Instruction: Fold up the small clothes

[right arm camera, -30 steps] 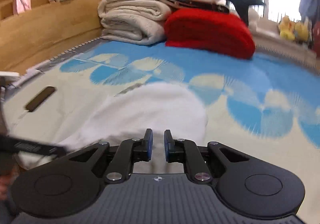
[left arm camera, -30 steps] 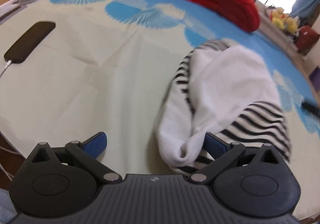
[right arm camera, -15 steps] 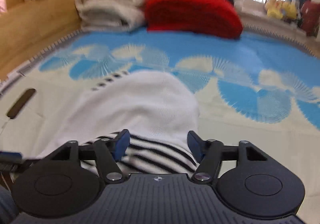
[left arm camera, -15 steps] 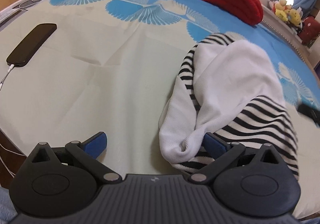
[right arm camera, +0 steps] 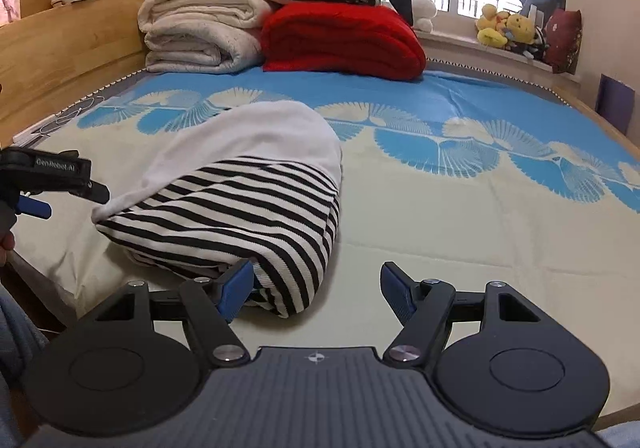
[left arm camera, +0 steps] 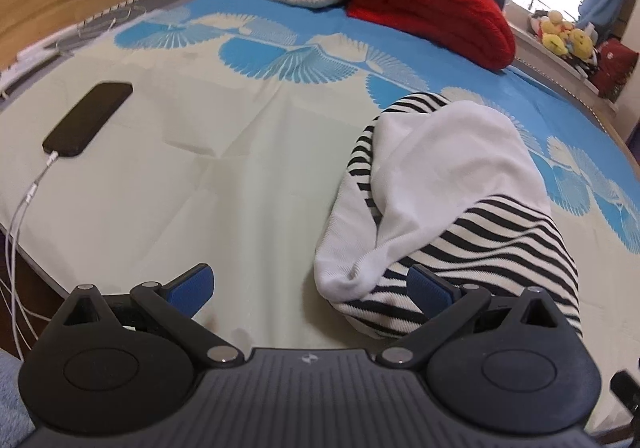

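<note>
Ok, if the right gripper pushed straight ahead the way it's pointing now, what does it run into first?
Probably bare bedsheet. The right gripper, jaws opening with nothing gripped, has the striped garment just left of its line; depth is uncertain.

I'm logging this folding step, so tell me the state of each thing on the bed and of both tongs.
Black-and-white striped knit garment: folded into a bundle, white part over the stripes, lying on the bed.
Black smartphone: lying flat, white cable plugged in.
Red blanket: folded, at the headboard end.
Cream blankets: folded, stacked.
Left tongs: open, holding nothing.
Right tongs: opening, garment's corner between the fingers, ungripped.
</note>
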Action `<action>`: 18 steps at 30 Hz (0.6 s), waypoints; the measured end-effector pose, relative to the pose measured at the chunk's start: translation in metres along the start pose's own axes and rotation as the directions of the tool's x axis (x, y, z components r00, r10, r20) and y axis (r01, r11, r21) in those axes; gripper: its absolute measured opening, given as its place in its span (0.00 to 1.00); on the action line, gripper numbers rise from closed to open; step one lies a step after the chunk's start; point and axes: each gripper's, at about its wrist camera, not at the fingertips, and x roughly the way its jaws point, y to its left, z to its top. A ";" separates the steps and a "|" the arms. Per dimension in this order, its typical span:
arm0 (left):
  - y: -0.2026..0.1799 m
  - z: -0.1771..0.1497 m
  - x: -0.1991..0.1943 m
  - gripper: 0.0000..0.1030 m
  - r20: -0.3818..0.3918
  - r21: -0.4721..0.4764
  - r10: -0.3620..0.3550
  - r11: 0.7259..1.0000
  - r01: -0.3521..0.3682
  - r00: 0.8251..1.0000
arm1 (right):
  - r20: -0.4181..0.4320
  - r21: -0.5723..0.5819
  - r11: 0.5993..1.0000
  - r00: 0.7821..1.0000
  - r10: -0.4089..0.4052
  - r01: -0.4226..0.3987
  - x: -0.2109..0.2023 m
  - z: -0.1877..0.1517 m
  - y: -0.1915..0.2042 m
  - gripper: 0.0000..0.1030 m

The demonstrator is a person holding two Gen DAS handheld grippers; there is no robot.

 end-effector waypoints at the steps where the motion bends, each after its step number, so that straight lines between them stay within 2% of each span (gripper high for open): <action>1: -0.001 -0.001 -0.002 1.00 0.006 0.009 0.002 1.000 -0.002 1.000 | 0.002 -0.004 1.000 1.000 0.001 -0.001 -0.002 0.000 0.001 0.70; 5: 0.001 -0.004 -0.004 1.00 0.006 0.021 0.000 1.000 0.000 1.000 | -0.012 -0.013 1.000 1.000 0.000 0.000 -0.003 -0.002 0.006 0.70; 10: 0.008 -0.003 0.001 1.00 -0.018 -0.008 -0.003 1.000 0.003 1.000 | -0.033 -0.036 0.999 0.999 0.004 -0.005 -0.002 -0.005 0.010 0.70; 13: 0.012 -0.003 0.005 1.00 -0.052 -0.049 -0.043 0.998 0.041 0.998 | -0.058 -0.047 0.999 0.998 0.017 -0.020 0.004 -0.001 0.006 0.70; 16: 0.019 -0.002 0.011 1.00 -0.087 -0.112 -0.086 0.991 0.076 0.992 | -0.091 0.005 0.997 0.993 0.080 -0.080 0.014 0.019 -0.014 0.70; 18: 0.023 -0.002 0.015 1.00 -0.106 -0.160 -0.104 0.983 0.086 0.989 | -0.129 0.092 0.984 0.978 0.161 -0.149 0.029 0.042 -0.039 0.77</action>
